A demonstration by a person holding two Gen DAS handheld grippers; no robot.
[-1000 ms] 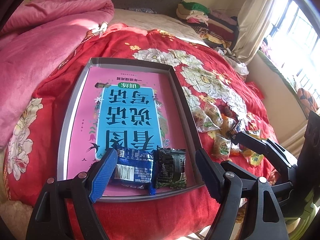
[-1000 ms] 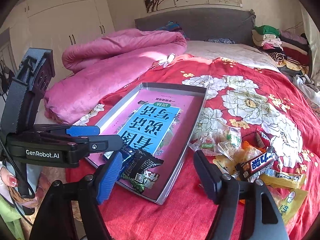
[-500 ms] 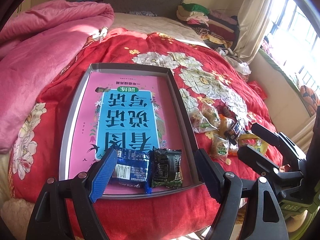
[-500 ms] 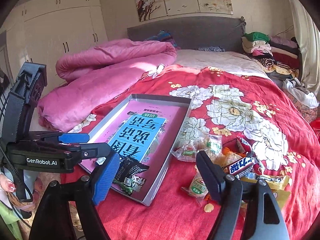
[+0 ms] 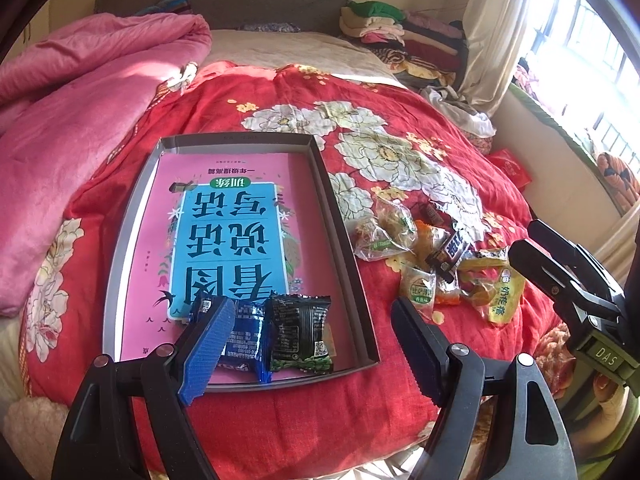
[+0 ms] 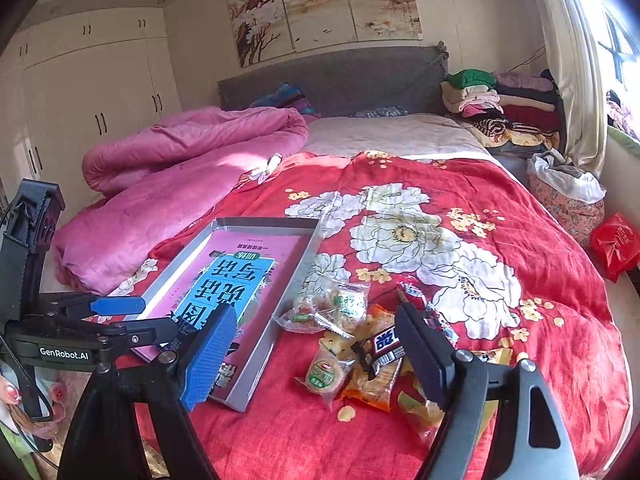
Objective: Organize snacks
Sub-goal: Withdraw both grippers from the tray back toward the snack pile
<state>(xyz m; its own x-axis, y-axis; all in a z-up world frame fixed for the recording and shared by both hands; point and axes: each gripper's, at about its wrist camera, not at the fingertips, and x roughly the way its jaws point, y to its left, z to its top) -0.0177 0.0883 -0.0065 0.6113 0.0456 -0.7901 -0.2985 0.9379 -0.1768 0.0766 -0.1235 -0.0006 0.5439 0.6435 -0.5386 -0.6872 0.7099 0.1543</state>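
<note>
Since one second ago, both grippers have been drawn back from the tray [image 5: 344,256], so more of the bed [image 6: 500,208] is seen. The left gripper [image 5: 308,344] and right gripper [image 6: 316,356] are held wide and empty. Two packets [image 5: 280,332] lie in the tray's near end on a book [image 5: 228,232]; loose snacks [image 6: 352,344] lie just beside it; "GenRobot.AI" is read on the left gripper.

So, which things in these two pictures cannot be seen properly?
- Blue packet, left wrist view: its left end is behind the left gripper's blue pad.
- Tray near corner, right wrist view: both packets there are mostly behind the right gripper.
- Snack pile: wrappers overlap, so a count is unsure.
- Small print on packets: too small.
</note>
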